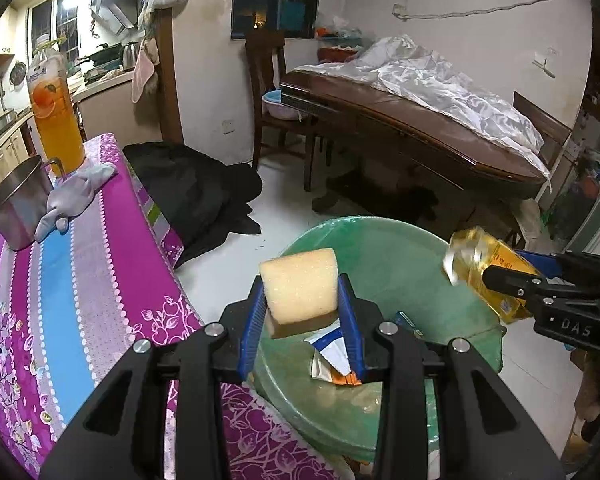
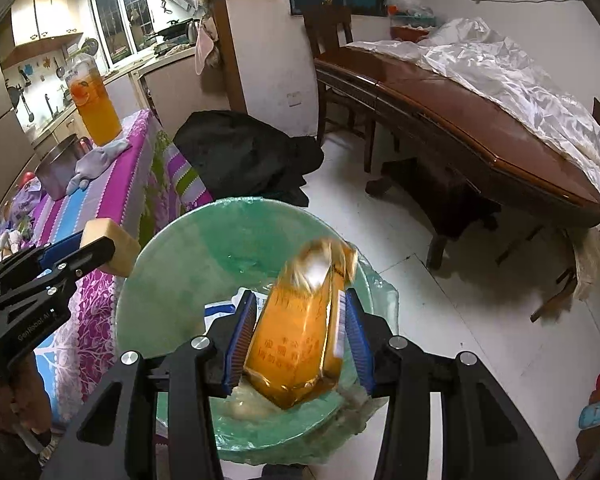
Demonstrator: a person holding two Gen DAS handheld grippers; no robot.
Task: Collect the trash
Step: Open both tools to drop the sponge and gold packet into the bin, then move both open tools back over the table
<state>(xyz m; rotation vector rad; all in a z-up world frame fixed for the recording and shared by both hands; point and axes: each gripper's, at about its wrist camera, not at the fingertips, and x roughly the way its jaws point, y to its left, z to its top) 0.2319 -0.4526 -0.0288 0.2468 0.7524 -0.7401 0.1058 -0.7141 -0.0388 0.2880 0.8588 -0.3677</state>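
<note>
Drop stage over green-lined round bin: left gripper clenching yellow foam sponge, right gripper clenching crumpled yellow packet; next, releasing both

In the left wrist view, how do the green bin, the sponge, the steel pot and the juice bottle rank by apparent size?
1. Green bin, clearly largest.
2. Juice bottle and steel pot: look alike, not ranked.
3. Sponge: looks similar only because it is near the camera, in the left gripper.
</note>
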